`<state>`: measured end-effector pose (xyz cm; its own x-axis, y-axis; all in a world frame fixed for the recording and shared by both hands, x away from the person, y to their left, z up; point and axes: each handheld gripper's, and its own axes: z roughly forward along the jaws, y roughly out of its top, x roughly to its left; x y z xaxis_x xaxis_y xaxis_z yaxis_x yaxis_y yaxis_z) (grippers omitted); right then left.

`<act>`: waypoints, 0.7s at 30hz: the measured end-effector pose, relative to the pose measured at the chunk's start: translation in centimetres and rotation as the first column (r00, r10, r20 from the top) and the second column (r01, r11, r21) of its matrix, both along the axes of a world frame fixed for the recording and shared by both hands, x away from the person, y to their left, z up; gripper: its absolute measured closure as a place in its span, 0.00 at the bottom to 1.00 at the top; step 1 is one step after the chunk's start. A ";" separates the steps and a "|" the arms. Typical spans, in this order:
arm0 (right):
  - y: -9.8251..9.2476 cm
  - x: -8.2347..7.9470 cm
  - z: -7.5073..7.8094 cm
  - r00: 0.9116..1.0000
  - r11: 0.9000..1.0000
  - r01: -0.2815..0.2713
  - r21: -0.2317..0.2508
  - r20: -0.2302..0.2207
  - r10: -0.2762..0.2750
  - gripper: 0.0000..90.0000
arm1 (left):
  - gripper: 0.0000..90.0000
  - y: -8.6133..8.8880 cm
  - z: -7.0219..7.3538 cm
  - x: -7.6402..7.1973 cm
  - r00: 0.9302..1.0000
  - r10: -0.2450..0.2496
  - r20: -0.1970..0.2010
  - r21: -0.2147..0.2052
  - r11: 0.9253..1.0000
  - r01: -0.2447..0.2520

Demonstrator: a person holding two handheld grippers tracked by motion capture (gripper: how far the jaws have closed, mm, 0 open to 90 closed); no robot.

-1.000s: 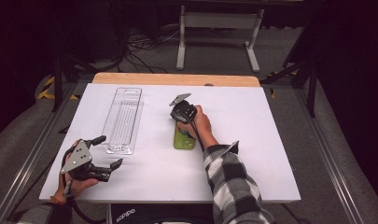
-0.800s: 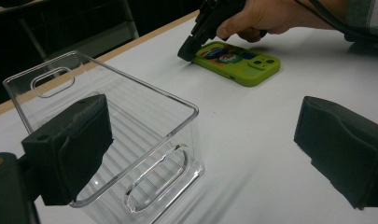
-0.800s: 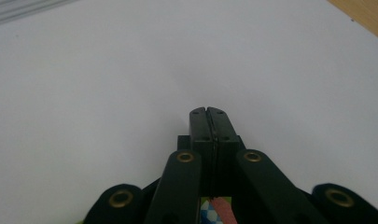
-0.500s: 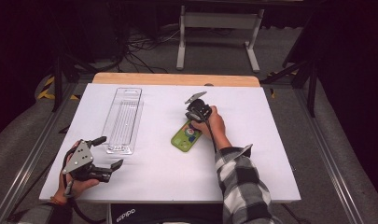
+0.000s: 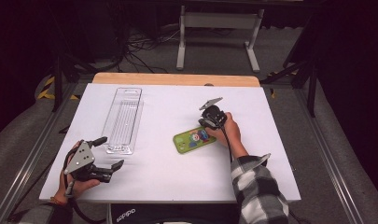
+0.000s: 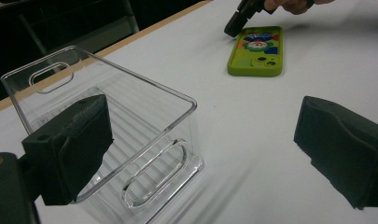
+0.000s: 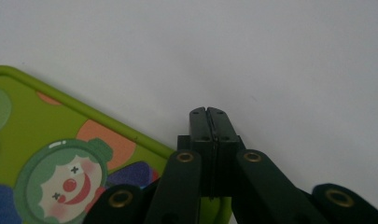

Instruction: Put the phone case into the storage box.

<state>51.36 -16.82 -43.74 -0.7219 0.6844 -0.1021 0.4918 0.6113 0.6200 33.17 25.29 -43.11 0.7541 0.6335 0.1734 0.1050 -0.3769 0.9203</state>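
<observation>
While the phone case [image 5: 194,139] lies flat outside the clear bin [image 5: 123,119], transfer appears pending. Right gripper [image 7: 209,114]: jaws pressed together, empty, at the case's edge. Left gripper [image 5: 113,153]: jaws spread, empty.

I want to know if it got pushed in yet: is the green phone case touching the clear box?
Apart. In the high view, bare white table lies between the green phone case and the clear box.
</observation>
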 end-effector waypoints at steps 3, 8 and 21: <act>-0.5 -0.5 0.0 1.000 1.000 -0.003 0.003 -0.008 0.003 1.00 | 0.05 0.0 0.0 0.0 1.000 0.000 0.000 0.000 1.000 0.000; -1.5 -1.8 0.0 1.000 1.000 -0.008 -0.004 -0.023 0.008 1.00 | 0.05 0.0 0.0 0.0 1.000 0.000 0.001 0.001 1.000 0.000; -2.8 -4.4 -0.2 0.999 1.000 -0.016 -0.024 -0.040 0.015 1.00 | 0.06 0.0 0.1 -0.1 1.000 -0.002 0.003 0.012 1.000 0.002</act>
